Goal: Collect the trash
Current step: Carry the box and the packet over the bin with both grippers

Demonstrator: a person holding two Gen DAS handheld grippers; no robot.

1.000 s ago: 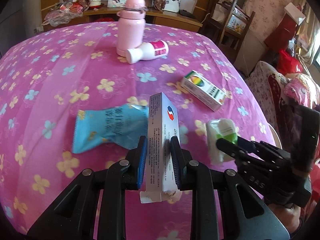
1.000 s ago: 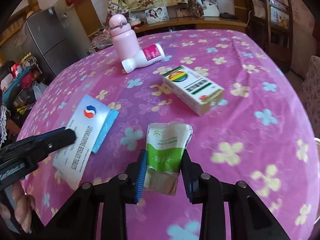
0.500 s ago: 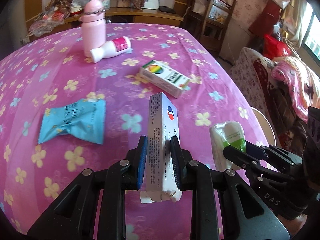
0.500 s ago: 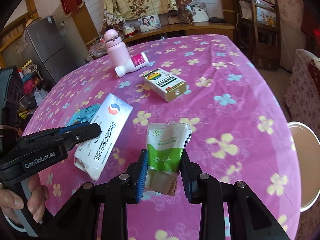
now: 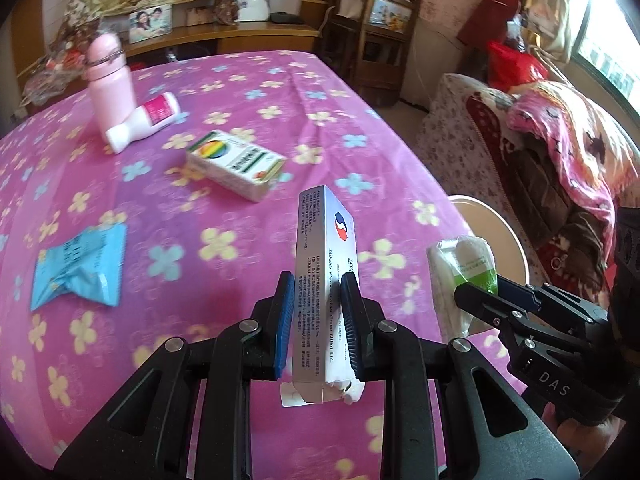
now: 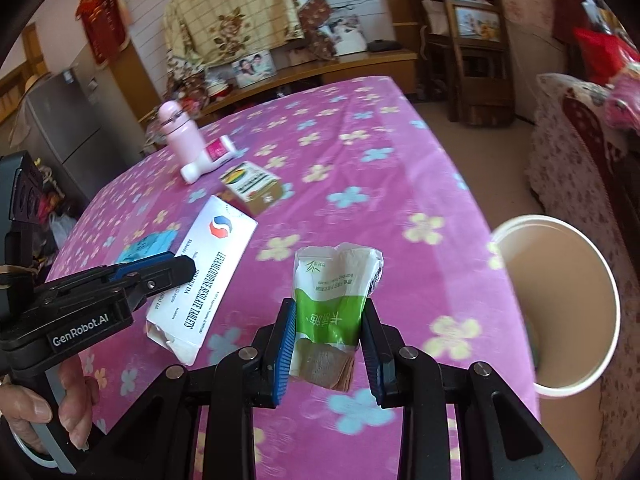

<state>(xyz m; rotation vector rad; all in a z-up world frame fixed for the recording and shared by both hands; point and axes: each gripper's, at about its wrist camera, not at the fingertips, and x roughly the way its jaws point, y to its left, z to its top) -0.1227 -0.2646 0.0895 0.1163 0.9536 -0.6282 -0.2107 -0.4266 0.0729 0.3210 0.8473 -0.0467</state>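
Observation:
My left gripper (image 5: 318, 300) is shut on a white tablet box (image 5: 325, 272), held on edge above the pink flowered tablecloth (image 5: 224, 280); the same box (image 6: 212, 264) shows at the left of the right wrist view. A green and white tissue packet (image 6: 334, 300) sits clamped in my right gripper (image 6: 329, 320), and that packet (image 5: 460, 264) appears at the right of the left wrist view. Beyond the table's right edge stands a white round bin (image 6: 556, 304), open at the top. A blue snack wrapper (image 5: 80, 272) and a rainbow-printed carton (image 5: 236, 164) lie on the cloth.
A pink flask (image 5: 110, 76) stands at the back with a white bottle (image 5: 144, 120) lying against it. A sofa with a pink blanket (image 5: 560, 140) lies right of the table, wooden chairs (image 5: 376, 40) behind. A person's hand (image 6: 48, 408) grips the left tool's handle.
Both grippers have carried their items to the right, toward the table's right edge. The white bin has come into view beside the table. Both grips are unchanged.

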